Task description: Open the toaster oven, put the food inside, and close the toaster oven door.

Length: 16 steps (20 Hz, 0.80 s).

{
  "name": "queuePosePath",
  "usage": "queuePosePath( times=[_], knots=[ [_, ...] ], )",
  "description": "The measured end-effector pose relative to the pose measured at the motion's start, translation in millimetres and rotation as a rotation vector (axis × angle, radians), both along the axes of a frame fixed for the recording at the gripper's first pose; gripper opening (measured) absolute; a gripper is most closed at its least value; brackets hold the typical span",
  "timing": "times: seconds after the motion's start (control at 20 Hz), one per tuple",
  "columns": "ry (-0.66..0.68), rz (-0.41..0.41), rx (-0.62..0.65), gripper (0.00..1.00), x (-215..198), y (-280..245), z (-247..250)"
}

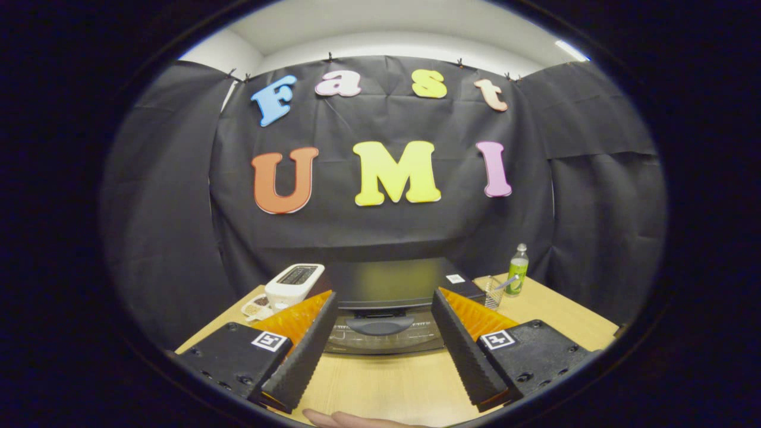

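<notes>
My gripper (383,333) is spread wide with nothing between its fingers, held over the wooden table (380,386). Just ahead, framed by the two fingers, sits the toaster oven (392,297); its door is closed and faces me, handle (380,324) toward me, long axis crosswise to the fingers. A white toaster (294,284) stands beside its left end, a green bottle (518,271) near its right
</notes>
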State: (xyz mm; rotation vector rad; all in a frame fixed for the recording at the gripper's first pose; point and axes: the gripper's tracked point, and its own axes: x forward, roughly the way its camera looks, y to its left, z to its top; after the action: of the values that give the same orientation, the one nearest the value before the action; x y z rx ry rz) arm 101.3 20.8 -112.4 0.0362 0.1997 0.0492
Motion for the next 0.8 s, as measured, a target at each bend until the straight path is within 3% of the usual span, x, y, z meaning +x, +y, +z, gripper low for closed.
queuePosePath(
  times=[0.35, 0.8],
  knots=[
    [0.093, 0.026, 0.007, 1.00, 48, 4, -59],
    [0.129, 0.065, -0.051, 1.00, 95, 18, -91]
  ],
)
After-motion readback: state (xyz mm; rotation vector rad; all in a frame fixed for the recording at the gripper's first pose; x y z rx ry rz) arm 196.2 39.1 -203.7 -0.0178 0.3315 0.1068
